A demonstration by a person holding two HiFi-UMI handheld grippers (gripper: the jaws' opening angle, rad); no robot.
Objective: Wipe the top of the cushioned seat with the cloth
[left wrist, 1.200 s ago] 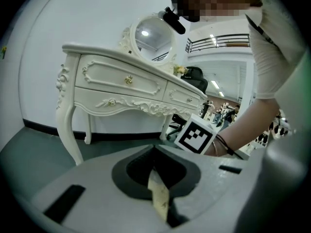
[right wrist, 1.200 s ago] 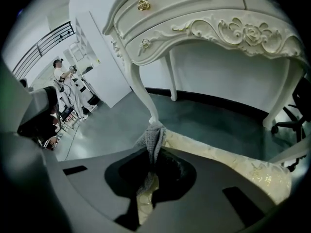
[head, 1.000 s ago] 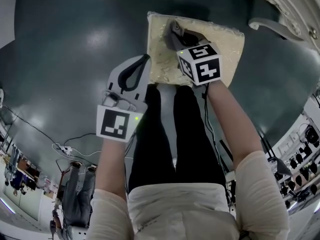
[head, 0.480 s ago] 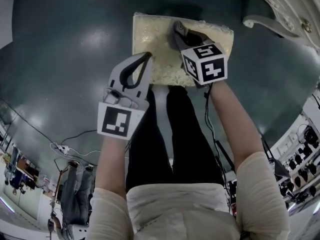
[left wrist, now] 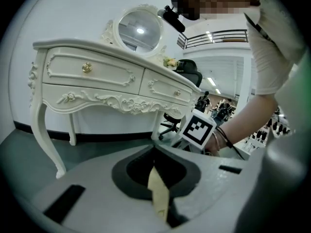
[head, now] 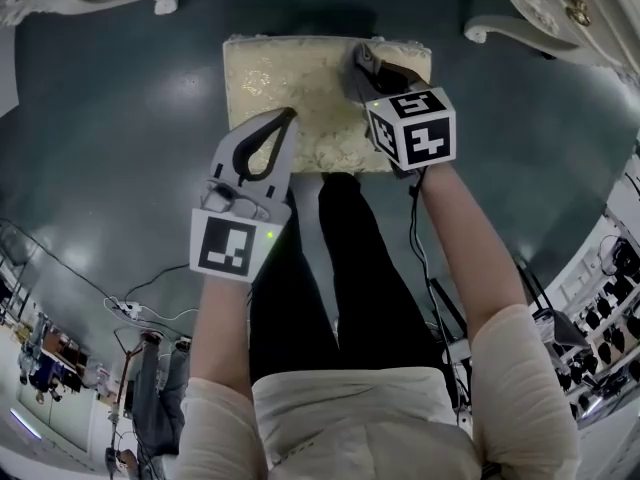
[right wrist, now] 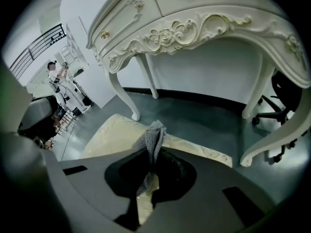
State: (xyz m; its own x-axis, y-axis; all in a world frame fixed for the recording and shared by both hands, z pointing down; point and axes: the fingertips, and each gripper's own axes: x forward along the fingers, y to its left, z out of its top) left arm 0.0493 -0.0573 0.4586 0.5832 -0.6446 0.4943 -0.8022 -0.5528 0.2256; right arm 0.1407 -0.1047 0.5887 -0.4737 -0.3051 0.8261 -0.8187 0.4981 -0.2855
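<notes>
On my left, the left gripper [head: 291, 115] hangs over the near left part of the cushioned seat [head: 290, 83]. I cannot tell whether it touches the fabric. In the left gripper view its jaws are drawn together at the tips with nothing gripped, and only a cream sliver of the seat shows through the slot behind them. Beyond them in that view stand a white carved dressing table [left wrist: 97, 76] and its round mirror [left wrist: 140, 30].

The seat sits on a dark green floor [head: 120, 118], straight ahead of my operator's legs. Its cream patterned top faces up.

Further right, the right gripper [head: 366, 64] reaches across to the far right corner of the seat. Its jaws are clamped on the grey cloth [right wrist: 154, 139], which is bunched into a narrow fold and pokes out past the fingertips. From the head view the cloth [head: 374, 65] lies over that corner, just inside the seat's right edge.

At the far right, the table's curved legs [right wrist: 260, 86] rise from the floor, and a black office chair [right wrist: 286, 93] stands behind them.
</notes>
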